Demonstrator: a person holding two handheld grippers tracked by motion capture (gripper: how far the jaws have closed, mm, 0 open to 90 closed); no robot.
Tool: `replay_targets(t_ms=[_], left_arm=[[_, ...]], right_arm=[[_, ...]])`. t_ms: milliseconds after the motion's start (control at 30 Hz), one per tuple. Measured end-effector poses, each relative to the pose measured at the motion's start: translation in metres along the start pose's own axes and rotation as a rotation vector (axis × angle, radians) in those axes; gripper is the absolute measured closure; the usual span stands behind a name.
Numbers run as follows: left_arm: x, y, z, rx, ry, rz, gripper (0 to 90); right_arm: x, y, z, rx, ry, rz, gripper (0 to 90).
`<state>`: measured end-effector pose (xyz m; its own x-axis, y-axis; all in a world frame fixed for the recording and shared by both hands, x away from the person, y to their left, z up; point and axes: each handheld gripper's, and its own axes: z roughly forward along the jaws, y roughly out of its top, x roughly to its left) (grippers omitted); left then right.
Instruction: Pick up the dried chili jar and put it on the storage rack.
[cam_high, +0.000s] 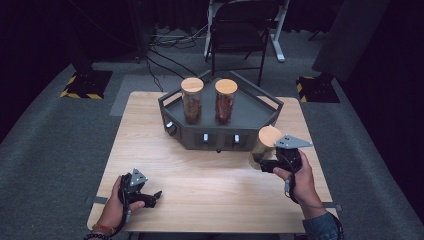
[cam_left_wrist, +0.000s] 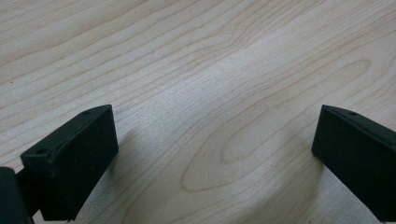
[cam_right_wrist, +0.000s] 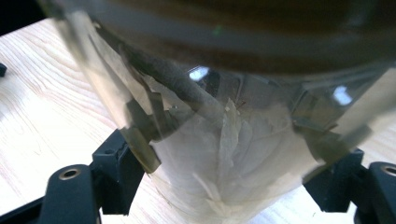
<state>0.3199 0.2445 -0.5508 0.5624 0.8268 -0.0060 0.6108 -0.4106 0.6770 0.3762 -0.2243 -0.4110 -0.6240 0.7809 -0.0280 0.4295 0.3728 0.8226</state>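
The 2 black jaws of the right gripper (cam_high: 261, 164) are clamped on a clear glass jar with a round wooden lid (cam_high: 264, 147), 1 pad on each side of its lower wall. In the right gripper view the glass wall of this jar (cam_right_wrist: 224, 140) is seen pressed between the jaws, with pale, flaky contents inside and the dark underside of the lid above. In the high view the jar is held tilted, its lid leaning towards the far side of the table, just in front of the right end of a dark grey angular metal tray (cam_high: 252, 109); whether its base touches the tabletop cannot be told. The right hand (cam_high: 298, 176) is wrapped around the gripper's body.

On the tray 2 more clear jars with wooden lids are seen upright, side by side and near each other: the left jar (cam_high: 192, 100) and the right jar (cam_high: 225, 101), both filled with reddish-brown contents.

The jaws of the left gripper (cam_high: 155, 196) are spread wide apart, with nothing but bare wood between them in the left gripper view. This gripper is held by the left hand (cam_high: 116, 205) low at the near left of the light wooden table (cam_high: 200, 175), well apart from the tray.
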Motion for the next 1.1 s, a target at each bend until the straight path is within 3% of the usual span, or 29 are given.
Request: replay_targets(t_ms=[567, 1100], left_arm=[[0.0, 0.0, 0.0, 0.0, 0.0, 0.0, 0.2], [0.0, 0.0, 0.0, 0.0, 0.001, 0.0, 0.2]], right_arm=[[-0.007, 0.034, -0.012, -0.003, 0.024, 0.018, 24.5], [-0.014, 0.068, -0.015, -0.014, 0.019, -0.011, 24.5]])
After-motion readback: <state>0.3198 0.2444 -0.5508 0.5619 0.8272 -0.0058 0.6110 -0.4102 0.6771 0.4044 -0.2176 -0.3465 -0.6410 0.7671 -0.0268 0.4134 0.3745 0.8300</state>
